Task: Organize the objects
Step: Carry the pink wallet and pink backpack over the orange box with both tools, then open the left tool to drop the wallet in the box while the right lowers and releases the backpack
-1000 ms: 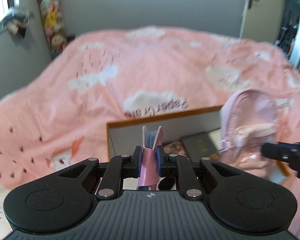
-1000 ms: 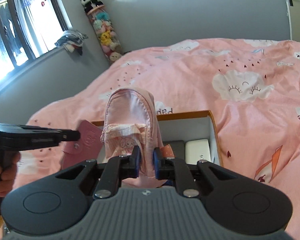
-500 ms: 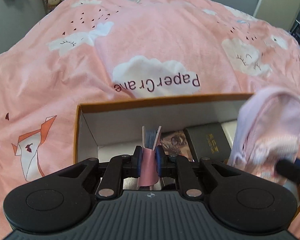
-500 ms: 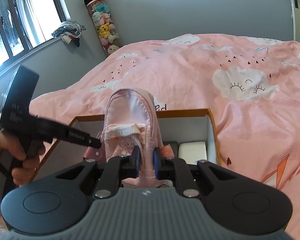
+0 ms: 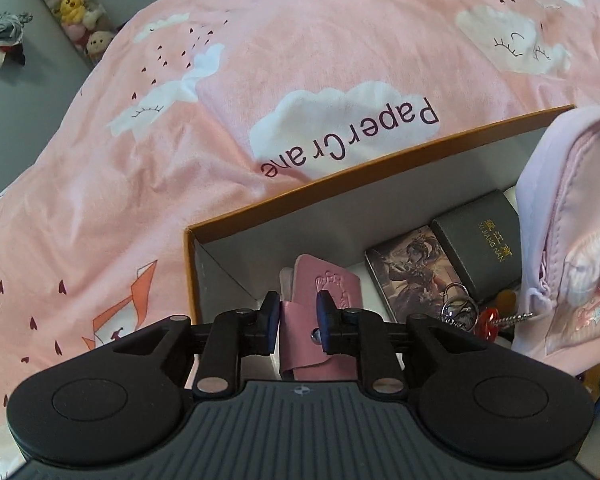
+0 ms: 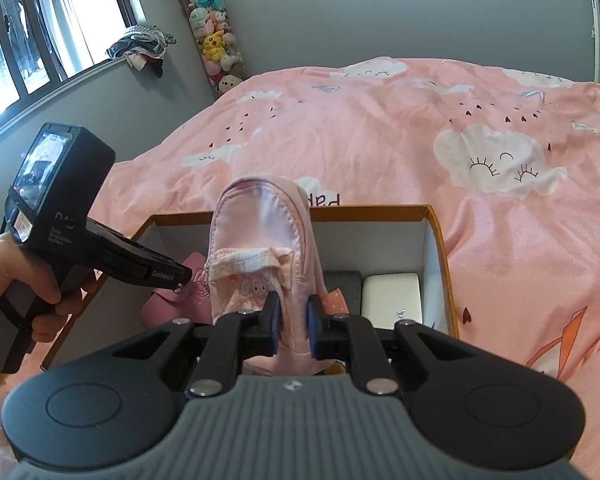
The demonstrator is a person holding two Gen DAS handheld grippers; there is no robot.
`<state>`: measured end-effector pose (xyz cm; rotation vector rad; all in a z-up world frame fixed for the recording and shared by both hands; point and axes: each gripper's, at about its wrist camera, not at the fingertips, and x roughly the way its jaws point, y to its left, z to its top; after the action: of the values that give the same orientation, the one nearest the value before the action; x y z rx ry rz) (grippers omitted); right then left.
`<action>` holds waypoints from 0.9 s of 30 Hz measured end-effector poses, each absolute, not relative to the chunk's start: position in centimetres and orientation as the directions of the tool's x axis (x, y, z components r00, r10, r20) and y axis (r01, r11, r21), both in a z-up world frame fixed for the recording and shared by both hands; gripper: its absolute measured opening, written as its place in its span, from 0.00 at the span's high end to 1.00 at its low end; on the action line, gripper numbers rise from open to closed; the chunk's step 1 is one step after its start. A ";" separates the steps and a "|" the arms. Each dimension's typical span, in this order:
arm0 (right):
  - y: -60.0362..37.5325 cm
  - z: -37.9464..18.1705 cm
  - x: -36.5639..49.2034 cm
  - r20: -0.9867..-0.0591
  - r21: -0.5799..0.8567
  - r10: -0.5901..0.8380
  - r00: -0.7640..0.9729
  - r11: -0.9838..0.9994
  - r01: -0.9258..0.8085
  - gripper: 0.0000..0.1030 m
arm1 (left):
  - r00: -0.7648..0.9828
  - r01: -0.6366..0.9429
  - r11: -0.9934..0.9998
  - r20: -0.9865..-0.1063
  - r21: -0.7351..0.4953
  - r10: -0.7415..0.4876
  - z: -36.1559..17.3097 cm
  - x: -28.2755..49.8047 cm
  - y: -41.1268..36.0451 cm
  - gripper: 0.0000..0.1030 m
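An orange-rimmed cardboard box (image 5: 380, 164) (image 6: 436, 240) lies on the pink bed. My left gripper (image 5: 298, 312) points down into its left part, and its jaws are opening. A pink leather wallet (image 5: 328, 280) (image 6: 168, 304) lies flat on the box floor between and under the fingers, no longer pinched. In the right wrist view a hand (image 6: 4, 264) holds that left gripper (image 6: 180, 280) over the wallet. My right gripper (image 6: 293, 316) is shut on the lower edge of a pale pink mini-backpack pouch (image 6: 260, 232) (image 5: 560, 240), held upright over the middle of the box.
Inside the box lie a dark grey case with gold lettering (image 5: 484, 248), an illustrated card box (image 5: 408, 276), a key ring with a red bead (image 5: 484, 320) and a white case (image 6: 392, 300). Pink bedding (image 6: 380, 140) surrounds the box. A tube of plush toys (image 6: 212, 40) stands by the wall.
The left gripper came down into the box and its jaws parted. The wallet, held edge-up before, now lies flat on the box floor. The right gripper and pouch sank slightly.
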<state>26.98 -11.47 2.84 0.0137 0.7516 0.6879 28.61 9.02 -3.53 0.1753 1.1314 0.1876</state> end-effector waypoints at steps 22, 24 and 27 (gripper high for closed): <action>-2.1 2.1 30.1 -0.683 0.526 0.687 0.247 0.697 -0.487 0.86 | 0.673 -0.310 0.945 -0.726 -0.102 0.142 2.4 20.0 16.6 0.74; -0.9 1.3 30.7 -0.709 0.524 0.670 0.219 0.709 -0.472 0.86 | 0.673 -0.313 0.942 -0.728 -0.121 0.130 1.8 19.6 17.0 0.74; 0.1 0.1 31.5 -0.740 0.518 0.647 0.184 0.722 -0.458 0.86 | 0.671 -0.315 0.938 -0.733 -0.148 0.110 1.0 19.2 17.4 0.74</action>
<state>31.55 0.11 0.14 0.1948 1.1445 0.7863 19.22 17.39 1.04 -0.2731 0.8021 0.2424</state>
